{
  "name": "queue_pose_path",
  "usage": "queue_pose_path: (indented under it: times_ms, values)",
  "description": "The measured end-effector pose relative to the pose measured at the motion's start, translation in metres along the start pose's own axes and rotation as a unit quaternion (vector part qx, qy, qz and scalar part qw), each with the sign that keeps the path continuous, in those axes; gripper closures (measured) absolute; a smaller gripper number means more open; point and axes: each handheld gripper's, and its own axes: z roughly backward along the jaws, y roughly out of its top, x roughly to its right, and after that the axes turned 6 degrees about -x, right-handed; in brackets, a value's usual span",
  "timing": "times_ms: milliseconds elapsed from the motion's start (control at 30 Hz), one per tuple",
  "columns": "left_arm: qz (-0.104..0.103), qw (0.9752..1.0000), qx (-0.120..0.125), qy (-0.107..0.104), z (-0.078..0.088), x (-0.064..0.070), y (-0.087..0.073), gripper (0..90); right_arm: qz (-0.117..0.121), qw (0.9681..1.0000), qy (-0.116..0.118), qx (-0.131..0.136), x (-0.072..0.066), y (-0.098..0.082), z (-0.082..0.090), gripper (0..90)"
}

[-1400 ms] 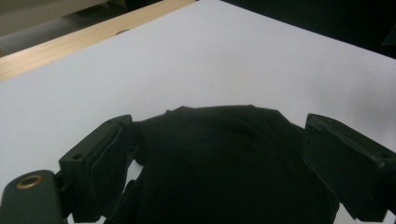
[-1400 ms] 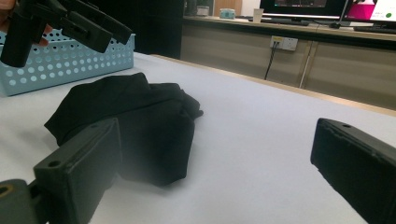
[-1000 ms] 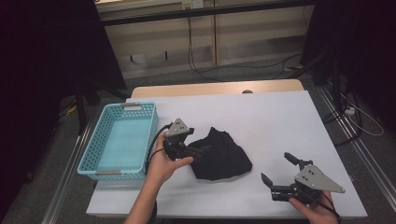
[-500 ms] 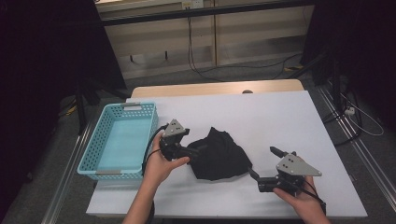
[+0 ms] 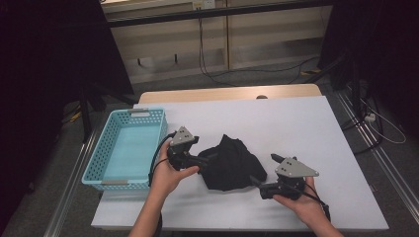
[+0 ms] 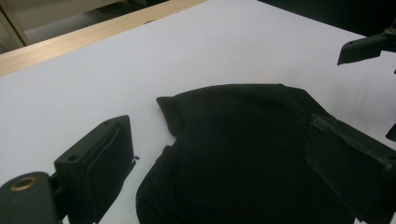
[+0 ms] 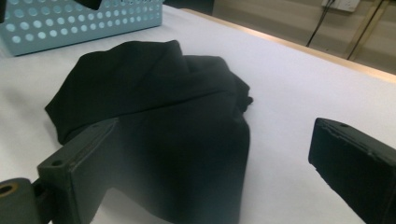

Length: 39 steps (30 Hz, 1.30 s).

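black cloth [image 5: 230, 163] lies crumpled mid-table, just right of the blue basket [image 5: 129, 147] – left gripper [image 6: 219, 163] spread wide around its near edge, right gripper [image 7: 210, 172] spread at the opposite edge, neither pinching yet – judgement: seat each jaw pair over one fold before closing, then lift evenly

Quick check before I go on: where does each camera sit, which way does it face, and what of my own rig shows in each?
High view: above the person's side, looking forward and down on the white table; both forearms, left gripper and right gripper show.
Left gripper view: rides the left gripper, facing the black cloth between its open jaws.
Right gripper view: rides the right gripper, jaws open, facing the cloth and blue basket beyond.
Shared: every view shows the black cloth on the table.
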Motion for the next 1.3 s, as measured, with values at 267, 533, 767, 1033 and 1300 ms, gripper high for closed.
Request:
queue_pose_path:
  times_ms: [267,533,767,1033,1300]
  values:
    - [0.001,1.0,0.002,0.002,0.0,-0.001,-0.001,8.1,0.002,0.9995,0.029,-0.016,-0.01,0.004,-0.016,16.5]
    - [0.003,1.0,0.0,0.006,0.003,-0.002,-0.006,8.2,0.01,0.9964,0.057,-0.061,-0.017,0.007,-0.038,37.4]
    - [0.009,0.9998,0.009,0.017,0.007,-0.003,-0.008,8.2,-0.006,0.9931,0.073,-0.092,-0.01,0.009,-0.043,60.2]
    - [0.001,0.9999,0.003,0.016,0.006,0.0,-0.01,8.4,-0.026,0.9921,0.082,-0.091,-0.006,0.012,-0.041,89.3]
    - [-0.001,0.9999,0.005,0.012,0.006,0.001,-0.01,8.4,-0.046,0.9932,0.082,-0.069,0.008,0.02,-0.028,89.9]
